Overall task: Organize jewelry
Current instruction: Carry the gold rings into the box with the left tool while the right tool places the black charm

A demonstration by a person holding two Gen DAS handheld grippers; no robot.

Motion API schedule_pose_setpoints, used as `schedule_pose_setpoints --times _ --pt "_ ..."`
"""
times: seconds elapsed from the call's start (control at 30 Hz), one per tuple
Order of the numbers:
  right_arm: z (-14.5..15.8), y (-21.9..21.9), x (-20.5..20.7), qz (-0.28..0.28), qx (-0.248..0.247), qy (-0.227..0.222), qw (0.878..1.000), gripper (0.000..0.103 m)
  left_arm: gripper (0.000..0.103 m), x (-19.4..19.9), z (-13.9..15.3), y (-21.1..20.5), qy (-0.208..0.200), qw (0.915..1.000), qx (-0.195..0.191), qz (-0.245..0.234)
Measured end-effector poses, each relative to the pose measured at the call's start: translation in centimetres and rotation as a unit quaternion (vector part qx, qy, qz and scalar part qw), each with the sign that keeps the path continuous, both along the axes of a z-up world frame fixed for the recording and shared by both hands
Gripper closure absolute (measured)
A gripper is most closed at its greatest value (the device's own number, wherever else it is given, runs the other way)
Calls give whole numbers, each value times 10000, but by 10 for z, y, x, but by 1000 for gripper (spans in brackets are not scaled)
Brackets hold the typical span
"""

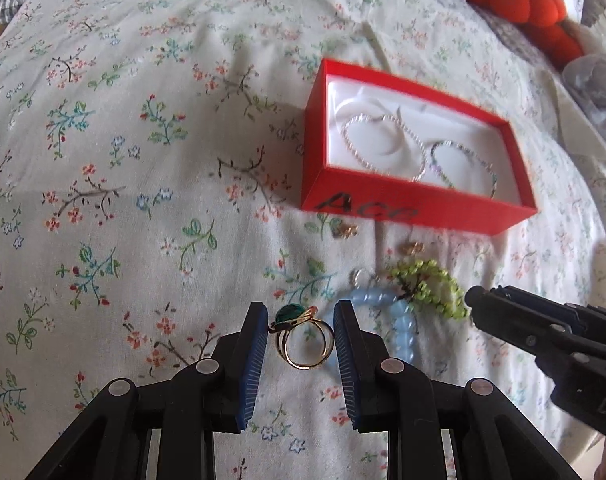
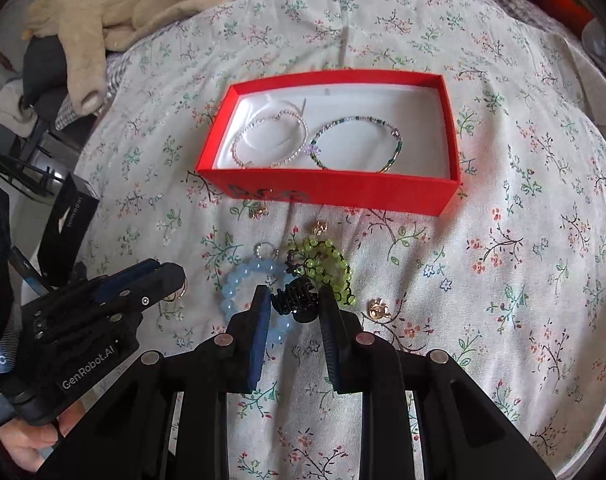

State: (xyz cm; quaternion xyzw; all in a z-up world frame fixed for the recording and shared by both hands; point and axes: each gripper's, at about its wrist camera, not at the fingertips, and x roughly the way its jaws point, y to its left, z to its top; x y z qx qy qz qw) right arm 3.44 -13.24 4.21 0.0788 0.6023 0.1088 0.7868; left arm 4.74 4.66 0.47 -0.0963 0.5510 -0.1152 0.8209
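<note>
Floral bedspread [image 1: 143, 160], ring [image 1: 303, 338] between fingers [image 1: 252, 354] (untouched)

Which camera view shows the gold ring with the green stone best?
The left wrist view. There the gold ring sits whole and sharp between the fingers of the left gripper, its green stone on top. In the right wrist view the left gripper hides nearly all of it; only a gold sliver shows.

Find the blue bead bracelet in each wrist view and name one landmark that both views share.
Left wrist: the blue bracelet lies lower centre-right, just right of the left gripper, partly behind its right finger.
Right wrist: the blue bracelet lies lower centre-left, partly behind the right gripper.
Shared landmark: the red box, beyond the bracelet in both views.
</note>
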Motion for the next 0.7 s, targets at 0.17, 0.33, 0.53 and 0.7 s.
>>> schedule_pose_setpoints --times 0.17,0.33,0.53,0.7 --pt "23 -10 8 -278 109 -476 9984 77 75 10 18 1 -575 9980 -251 22" --pt "33 -25 22 -501 200 -858 9948 77 75 27 25 -4 -902 9943 -574 5" --pt "23 -34 46 -577 144 -883 9943 77 75 45 25 -23 -1146 9914 -618 -94" --pt "15 -35 60 -517 95 -938 9942 77 75 59 18 -39 -1245 9910 -452 -183"
